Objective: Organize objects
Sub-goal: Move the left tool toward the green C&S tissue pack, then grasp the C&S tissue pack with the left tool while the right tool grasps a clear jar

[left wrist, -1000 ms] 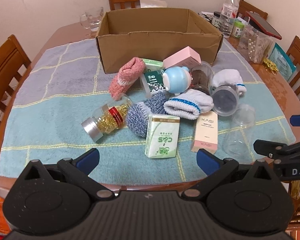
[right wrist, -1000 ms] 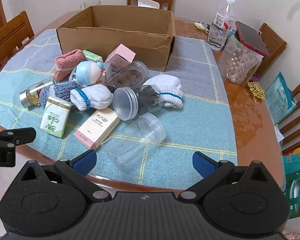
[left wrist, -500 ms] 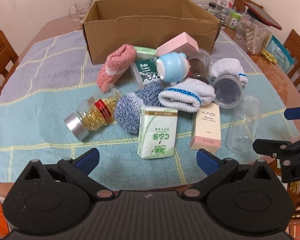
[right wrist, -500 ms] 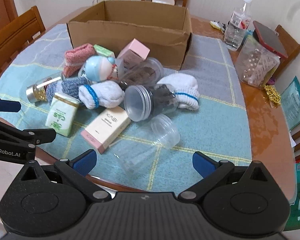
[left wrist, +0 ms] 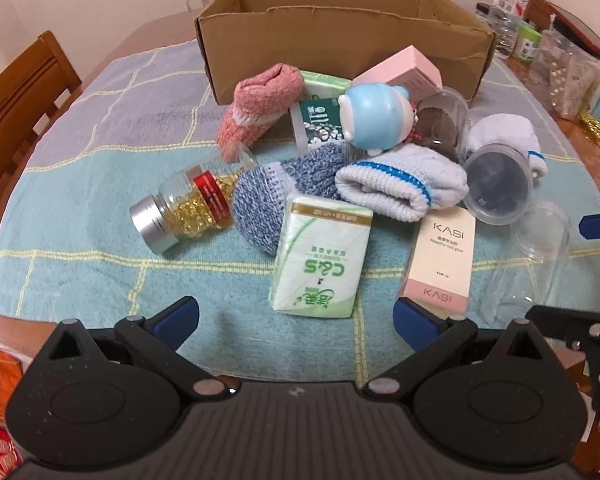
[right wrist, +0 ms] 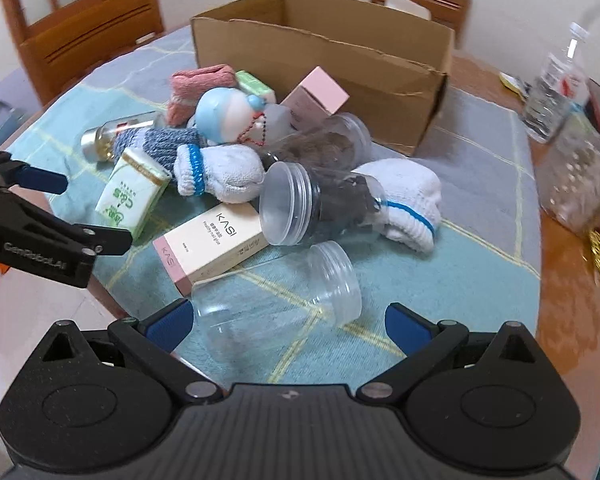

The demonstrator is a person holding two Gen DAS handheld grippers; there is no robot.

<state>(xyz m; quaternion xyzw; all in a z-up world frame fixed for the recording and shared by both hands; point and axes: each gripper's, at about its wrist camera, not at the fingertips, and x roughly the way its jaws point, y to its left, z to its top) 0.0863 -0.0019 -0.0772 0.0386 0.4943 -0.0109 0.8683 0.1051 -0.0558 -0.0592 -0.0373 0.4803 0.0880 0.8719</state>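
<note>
The pile (left wrist: 340, 168) of socks, jars and small boxes lay on the cloth (left wrist: 100, 128) just in front of the open carton (left wrist: 340, 36). Nearest the carton sat the pink box (left wrist: 404, 70); farthest from it, the tissue pack (left wrist: 320, 256). Both the left gripper (left wrist: 296, 316) and the right gripper (right wrist: 286, 322) were spread, empty, short of the pile.

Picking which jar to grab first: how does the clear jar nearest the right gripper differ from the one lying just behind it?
The near clear jar looks empty; the jar behind it holds something dark. The near jar lies alone on the cloth, its mouth turned away to the right; the jar behind it rests against a white sock, mouth facing left toward the KASI box. Both are transparent, lidless and lying on their sides.
</note>
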